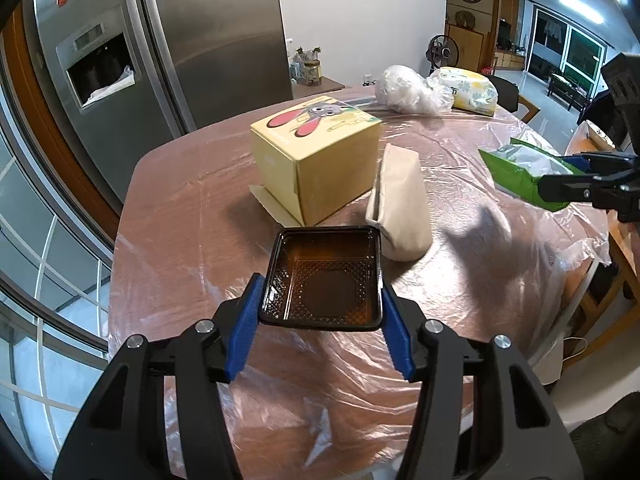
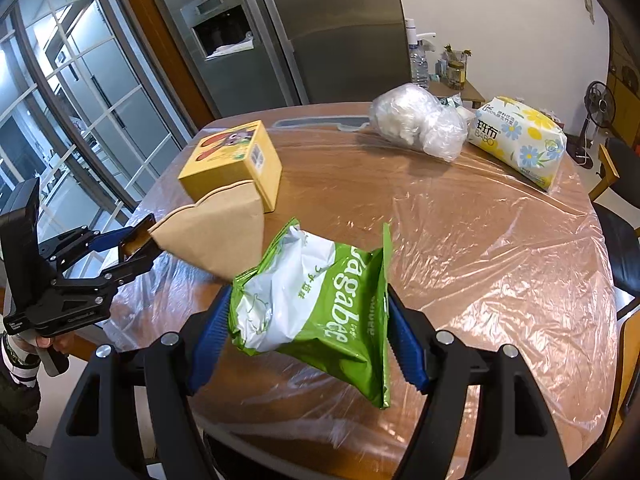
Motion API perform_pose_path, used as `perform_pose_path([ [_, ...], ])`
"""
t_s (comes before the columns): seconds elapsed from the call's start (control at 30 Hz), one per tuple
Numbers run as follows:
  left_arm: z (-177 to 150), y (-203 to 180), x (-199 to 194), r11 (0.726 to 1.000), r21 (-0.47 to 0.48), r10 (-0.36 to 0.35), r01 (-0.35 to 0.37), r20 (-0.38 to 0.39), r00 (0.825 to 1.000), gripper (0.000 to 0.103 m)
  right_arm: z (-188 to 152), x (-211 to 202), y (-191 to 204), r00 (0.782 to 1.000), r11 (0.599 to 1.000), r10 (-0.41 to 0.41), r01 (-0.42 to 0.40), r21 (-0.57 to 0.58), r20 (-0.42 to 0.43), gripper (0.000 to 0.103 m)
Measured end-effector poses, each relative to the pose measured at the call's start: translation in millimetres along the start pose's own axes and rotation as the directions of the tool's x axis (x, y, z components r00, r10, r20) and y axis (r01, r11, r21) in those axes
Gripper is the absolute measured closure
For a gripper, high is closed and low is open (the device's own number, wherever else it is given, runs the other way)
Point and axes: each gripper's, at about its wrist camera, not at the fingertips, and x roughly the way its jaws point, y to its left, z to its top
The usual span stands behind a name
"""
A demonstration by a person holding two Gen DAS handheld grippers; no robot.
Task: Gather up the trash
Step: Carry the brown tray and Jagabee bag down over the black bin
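The left gripper point(image 1: 320, 300) clamps a brown plastic tray point(image 1: 322, 280) by its side walls, above the table point(image 1: 180, 184); light, thin, likely to flex. The right gripper point(image 2: 308, 336) pinches a green snack bag point(image 2: 320, 308) across its width: crinkly, slippery, seemingly near-empty.

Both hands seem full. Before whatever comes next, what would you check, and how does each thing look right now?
1. Left tool grips the dark brown plastic tray on both sides: ok.
2. Right tool clamps the green crinkled snack bag: ok.
3. Both items lifted off the plastic-covered wooden table: ok.
4. Tray empty, nothing to spill: ok.
5. A bin to drop them in: cannot tell, none in view.
6. Table cleared: not ok; yellow cardboard box and beige paper pouch remain.
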Motion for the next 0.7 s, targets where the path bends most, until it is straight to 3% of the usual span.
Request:
perform_pose_path([
  [0.7,-21.6,-34.9,-26.3,1.0,-0.006,-0.008,0.008,0.006,1.0,0.047,-41.7,-33.8,20.9,1.0,0.999,0.015,-0.015,-0.048,0.012,0.032],
])
